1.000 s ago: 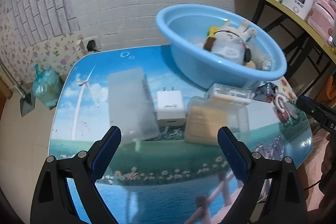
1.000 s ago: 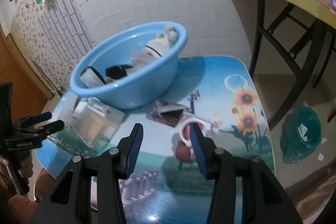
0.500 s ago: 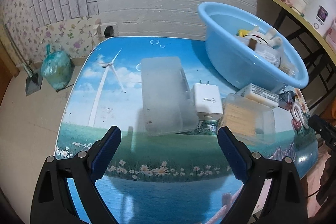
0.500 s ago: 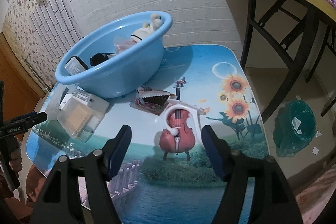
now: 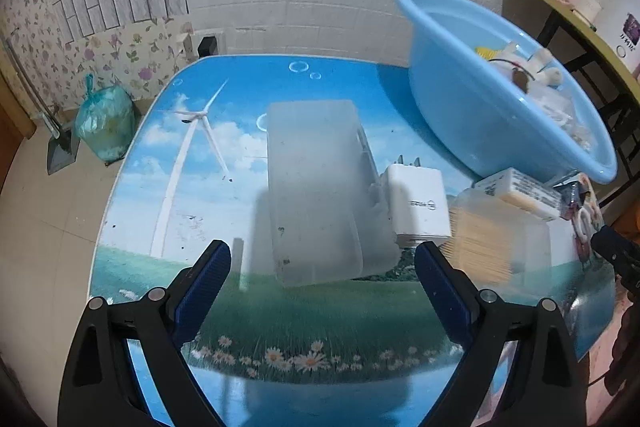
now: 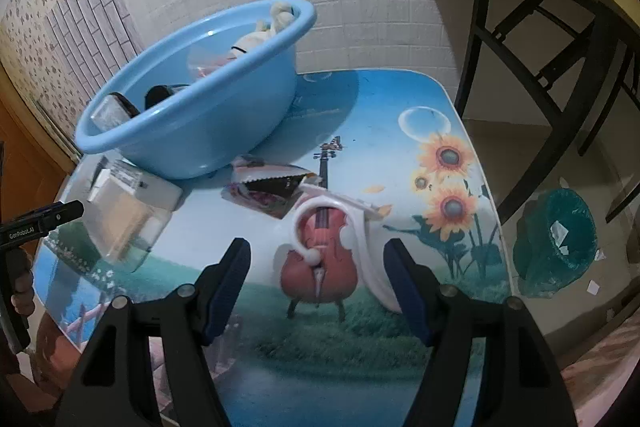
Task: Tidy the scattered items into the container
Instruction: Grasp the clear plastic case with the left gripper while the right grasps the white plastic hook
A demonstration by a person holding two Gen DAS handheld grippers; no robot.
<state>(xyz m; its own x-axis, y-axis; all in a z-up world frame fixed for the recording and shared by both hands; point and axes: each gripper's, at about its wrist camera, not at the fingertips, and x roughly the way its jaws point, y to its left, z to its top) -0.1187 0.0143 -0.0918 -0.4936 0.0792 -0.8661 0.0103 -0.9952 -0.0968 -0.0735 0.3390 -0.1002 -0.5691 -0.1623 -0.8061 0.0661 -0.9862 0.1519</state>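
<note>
A white brick wall backs the picture-printed desk (image 5: pixel 168 187), where the blue basin (image 5: pixel 472 115) stands at the far side, already holding a plush toy and other bits. Over the last second the right claw (image 6: pixel 316 277) has widened its jaws and sunk toward the white hook (image 6: pixel 344 227); it now straddles the hook with nothing pressed between its pads. The left claw (image 5: pixel 322 285), wide open and empty, has swung from the basin down toward the frosted plastic box (image 5: pixel 316 187), with the white charger (image 5: pixel 418 205) just beside it and the toothpick box (image 5: pixel 492 239) farther right. Both claws appear lined up for fresh pickups; several items remain outside the basin.
</note>
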